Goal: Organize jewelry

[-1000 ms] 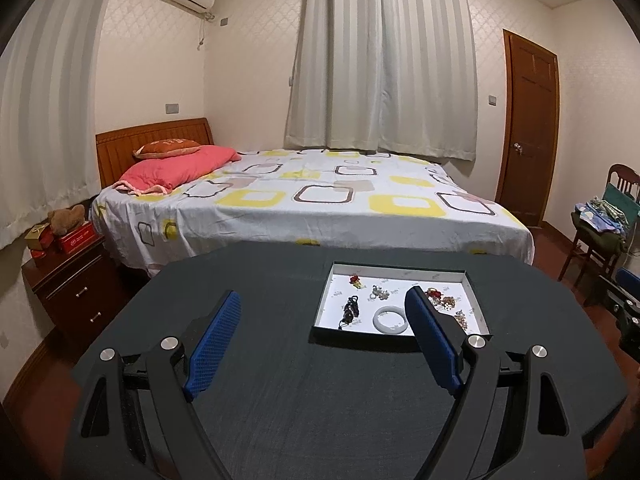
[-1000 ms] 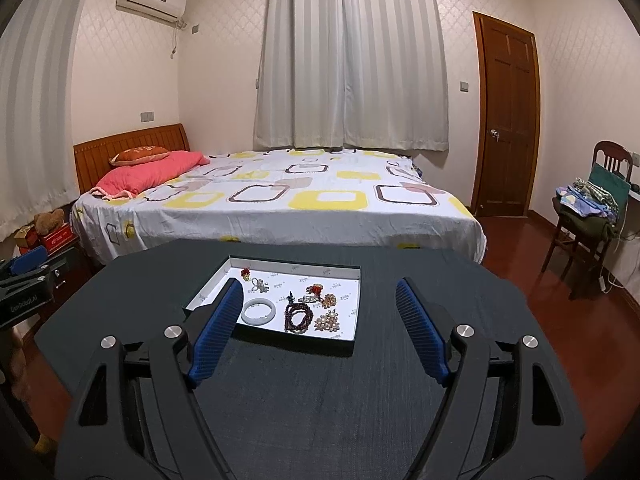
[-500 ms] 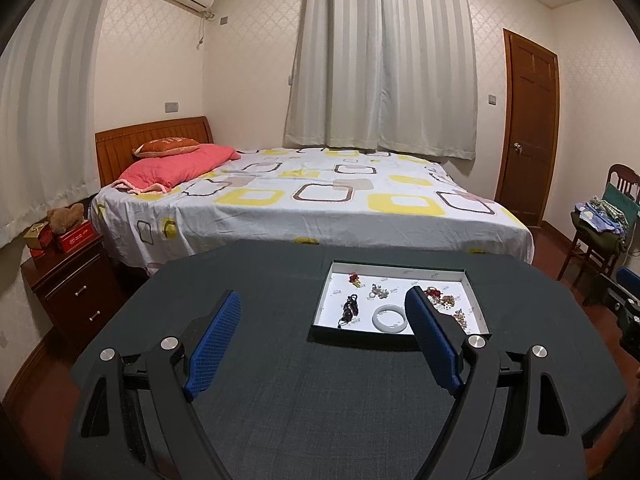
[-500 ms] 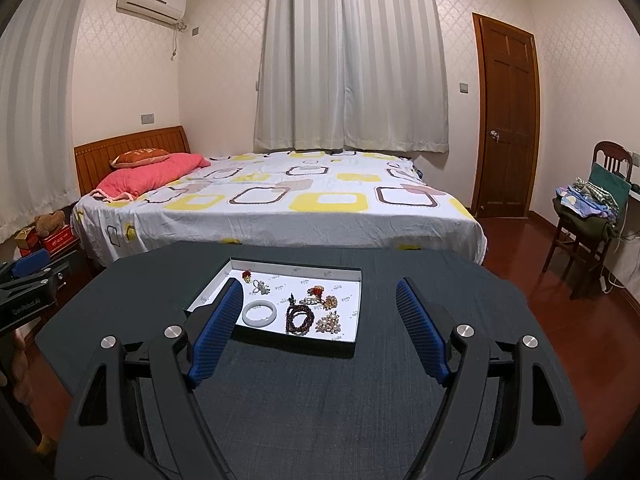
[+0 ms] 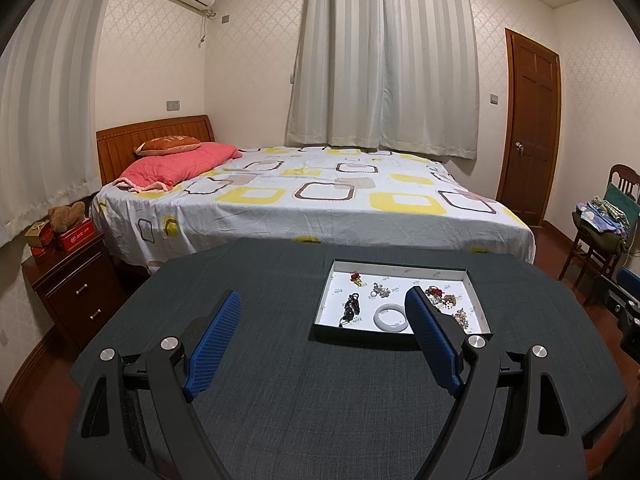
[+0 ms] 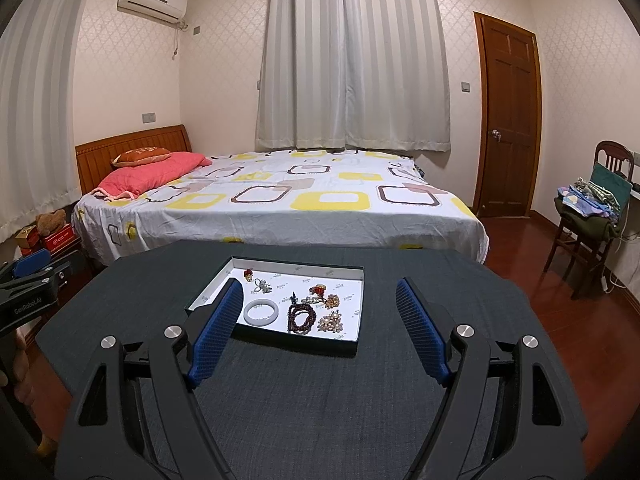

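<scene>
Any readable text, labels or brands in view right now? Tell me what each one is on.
"GenRoboAI": on the left gripper body, seen from the right wrist view.
Orange cushion: lettering, too blurred to read.
Red box on the nightstand: print, too small to read.
Tray liner: small repeated marks, unreadable.
</scene>
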`<state>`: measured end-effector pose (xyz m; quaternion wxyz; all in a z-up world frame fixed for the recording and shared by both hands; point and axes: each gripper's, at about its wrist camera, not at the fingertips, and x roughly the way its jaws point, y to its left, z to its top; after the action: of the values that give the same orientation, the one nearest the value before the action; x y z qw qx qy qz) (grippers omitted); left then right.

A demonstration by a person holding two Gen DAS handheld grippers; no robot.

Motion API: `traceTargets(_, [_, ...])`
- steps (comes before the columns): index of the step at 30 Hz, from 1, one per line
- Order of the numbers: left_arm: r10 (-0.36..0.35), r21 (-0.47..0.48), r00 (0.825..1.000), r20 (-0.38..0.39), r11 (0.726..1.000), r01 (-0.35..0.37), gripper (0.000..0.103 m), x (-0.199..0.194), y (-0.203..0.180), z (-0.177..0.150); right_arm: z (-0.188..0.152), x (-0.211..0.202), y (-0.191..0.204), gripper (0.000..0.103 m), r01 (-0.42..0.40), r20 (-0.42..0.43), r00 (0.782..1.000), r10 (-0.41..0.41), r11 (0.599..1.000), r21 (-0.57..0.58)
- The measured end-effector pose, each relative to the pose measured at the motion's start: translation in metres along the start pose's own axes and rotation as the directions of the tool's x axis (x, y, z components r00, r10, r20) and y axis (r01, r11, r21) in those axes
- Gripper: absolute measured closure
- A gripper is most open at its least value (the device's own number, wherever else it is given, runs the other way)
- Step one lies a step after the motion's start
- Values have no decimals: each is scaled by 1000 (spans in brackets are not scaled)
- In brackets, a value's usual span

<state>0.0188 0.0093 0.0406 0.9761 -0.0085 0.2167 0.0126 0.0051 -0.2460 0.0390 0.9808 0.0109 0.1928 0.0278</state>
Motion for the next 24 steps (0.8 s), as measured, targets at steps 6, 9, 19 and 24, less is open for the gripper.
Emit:
traceTargets(6, [0, -1, 1000, 0, 1000, 0, 22, 0, 0, 0, 0, 0, 0, 26, 0, 1, 1000, 0, 1000, -1])
traceTargets(9, [0, -1, 1000, 1, 1000, 0, 22, 0, 0, 0, 0, 0, 0, 26, 0, 0, 1000, 0, 1000, 0])
traceTargets(19, [-12, -12, 1000, 6, 1000, 12, 22, -1, 1, 0, -1, 0, 0, 26, 0, 0, 1000, 0, 1000, 0])
traceTargets(24, [-16, -6, 1000, 7, 1000, 16, 22, 0, 0, 0, -1, 0, 0, 26, 0, 1, 1000, 0, 1000, 0])
